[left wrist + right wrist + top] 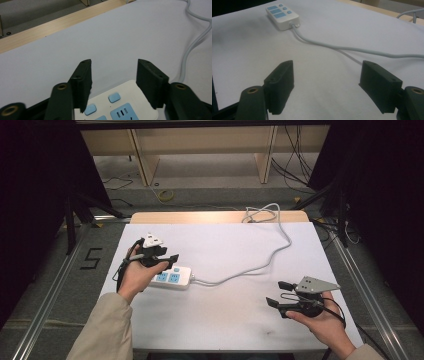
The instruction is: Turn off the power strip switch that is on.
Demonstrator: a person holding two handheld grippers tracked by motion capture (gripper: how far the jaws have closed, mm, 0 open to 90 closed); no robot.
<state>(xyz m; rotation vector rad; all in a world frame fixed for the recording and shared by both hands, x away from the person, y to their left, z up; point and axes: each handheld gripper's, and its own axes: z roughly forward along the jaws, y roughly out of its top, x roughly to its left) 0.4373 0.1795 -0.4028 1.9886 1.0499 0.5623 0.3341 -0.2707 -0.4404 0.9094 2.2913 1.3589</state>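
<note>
Lying just under left gripper's (pixel 170 261) jaws, seemingly: power strip (pixel 172 277).

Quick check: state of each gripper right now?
Left gripper: open, empty, above the power strip.
Right gripper: open, empty, over the table.

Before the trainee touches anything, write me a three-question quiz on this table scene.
1. True or false: the right gripper is closed on the cord.
2. Which gripper is over the power strip?
A. the left gripper
B. the right gripper
C. both
3. Fill in: the power strip's sockets and buttons are coloured ____.

Key
1. False: its jaws stand apart over the bare white table, with nothing between them.
2. A: in the left gripper view the strip's end lies just below its open jaws.
3. Blue, on a white body.
</note>
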